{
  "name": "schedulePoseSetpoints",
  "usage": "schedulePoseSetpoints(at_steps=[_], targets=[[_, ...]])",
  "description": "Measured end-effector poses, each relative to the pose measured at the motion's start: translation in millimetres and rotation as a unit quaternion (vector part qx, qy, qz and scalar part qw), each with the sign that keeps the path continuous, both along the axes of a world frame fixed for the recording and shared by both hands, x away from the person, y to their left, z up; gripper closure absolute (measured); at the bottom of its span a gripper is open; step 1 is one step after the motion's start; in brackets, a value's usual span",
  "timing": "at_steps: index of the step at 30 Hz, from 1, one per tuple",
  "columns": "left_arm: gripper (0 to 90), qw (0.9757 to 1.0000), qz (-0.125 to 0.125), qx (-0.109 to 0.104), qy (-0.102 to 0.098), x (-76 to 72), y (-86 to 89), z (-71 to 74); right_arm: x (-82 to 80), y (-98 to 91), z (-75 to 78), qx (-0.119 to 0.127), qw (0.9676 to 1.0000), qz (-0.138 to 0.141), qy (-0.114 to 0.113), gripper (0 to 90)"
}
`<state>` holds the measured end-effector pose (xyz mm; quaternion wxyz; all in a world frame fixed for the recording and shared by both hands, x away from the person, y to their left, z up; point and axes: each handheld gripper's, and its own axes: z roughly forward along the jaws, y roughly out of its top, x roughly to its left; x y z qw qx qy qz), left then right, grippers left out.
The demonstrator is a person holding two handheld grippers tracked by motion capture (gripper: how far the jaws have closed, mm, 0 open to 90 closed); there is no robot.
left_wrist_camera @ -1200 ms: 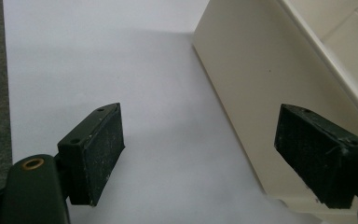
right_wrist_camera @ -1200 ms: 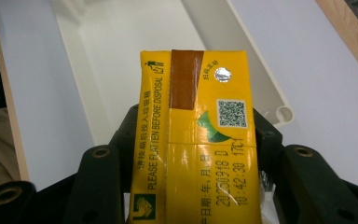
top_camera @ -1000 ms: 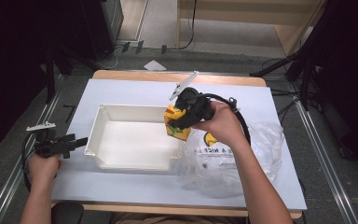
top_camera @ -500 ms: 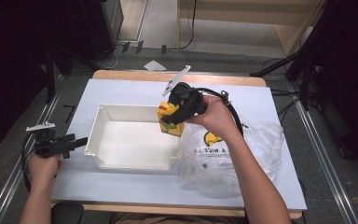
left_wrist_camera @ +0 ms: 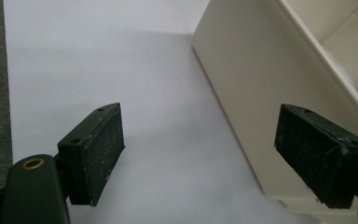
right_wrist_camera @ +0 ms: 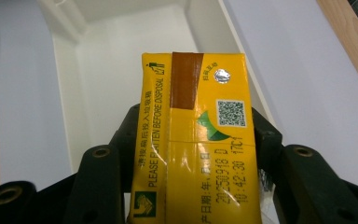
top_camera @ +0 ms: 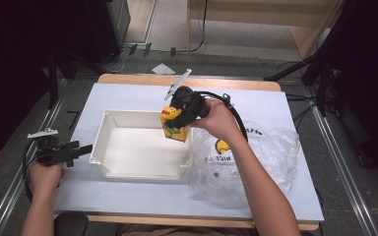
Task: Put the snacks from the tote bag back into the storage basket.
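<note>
Carton [top_camera: 172, 124], clamped in right gripper [top_camera: 177, 120], has moved from bag [top_camera: 256, 157] to over tray [top_camera: 142, 172] corner, ready for lowering; left gripper [top_camera: 78, 149] idles beside tray, jaws apart.

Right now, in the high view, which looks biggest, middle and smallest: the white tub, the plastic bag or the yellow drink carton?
1. white tub and plastic bag: they look about alike, and the person's arm hides part of the bag, so no ranking between them.
2. yellow drink carton: plainly smallest, gripped by the right gripper over the tub's edge.
</note>
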<state>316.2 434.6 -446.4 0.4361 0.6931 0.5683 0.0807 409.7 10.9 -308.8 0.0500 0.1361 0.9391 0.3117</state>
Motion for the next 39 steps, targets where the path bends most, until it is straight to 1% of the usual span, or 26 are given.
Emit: schedulePoseSetpoints(at_steps=[3,7,9,15,20,21,22,25,28,29,30,32,34,37,39], targets=[[16.8,1.0000,0.000,0.000,0.000,0.0,0.2,0.0,4.7,4.0,-4.2,-0.002,1.0000,-0.002,0.007,52.7],[16.8,1.0000,-0.001,0.000,0.000,-0.1,0.3,0.2,10.6,8.3,-9.7,-0.008,0.9999,-0.004,0.008,52.7],[16.8,1.0000,-0.001,0.000,0.000,0.0,0.2,0.1,12.4,9.2,-11.8,-0.009,0.9998,-0.008,0.013,52.7],[16.8,1.0000,-0.001,0.000,0.000,0.0,0.3,0.1,18.3,11.3,-17.6,-0.014,0.9998,-0.007,0.009,52.7],[16.8,1.0000,-0.001,0.000,-0.001,-0.1,0.4,0.2,21.8,15.9,-24.4,-0.016,0.9996,-0.012,0.018,52.6],[16.8,1.0000,-0.001,0.000,-0.001,-0.1,0.4,0.2,23.2,16.8,-26.3,-0.012,0.9997,-0.011,0.017,52.6],[16.8,1.0000,-0.001,-0.001,-0.001,-0.2,0.4,0.2,23.8,17.8,-27.7,-0.016,0.9995,-0.014,0.022,52.6],[16.8,1.0000,-0.001,-0.001,-0.001,-0.2,0.3,0.3,26.1,20.8,-32.5,-0.022,0.9995,-0.013,0.020,52.6],[16.8,1.0000,-0.001,-0.001,-0.001,-0.3,0.4,0.3,28.6,22.9,-38.8,-0.025,0.9993,-0.019,0.018,52.6],[16.8,1.0000,-0.001,-0.001,-0.001,-0.2,0.5,0.3,29.3,23.5,-41.2,-0.027,0.9992,-0.020,0.021,52.6],[16.8,1.0000,-0.001,-0.002,-0.001,-0.2,0.5,0.2,30.6,23.9,-43.7,-0.026,0.9993,-0.019,0.017,52.6],[16.8,1.0000,0.000,-0.002,-0.001,-0.1,0.6,0.1,30.8,25.3,-47.5,-0.031,0.9988,-0.028,0.024,52.6],[16.8,1.0000,0.000,-0.002,-0.001,-0.2,0.7,0.1,32.5,26.0,-51.6,-0.035,0.9988,-0.027,0.018,52.6],[16.8,1.0000,-0.001,-0.003,-0.001,-0.2,0.7,0.2,33.8,26.7,-56.5,-0.038,0.9985,-0.033,0.023,52.5],[16.8,1.0000,-0.001,-0.002,-0.001,-0.2,0.5,0.2,34.9,26.9,-59.3,-0.039,0.9985,-0.033,0.021,52.5]])
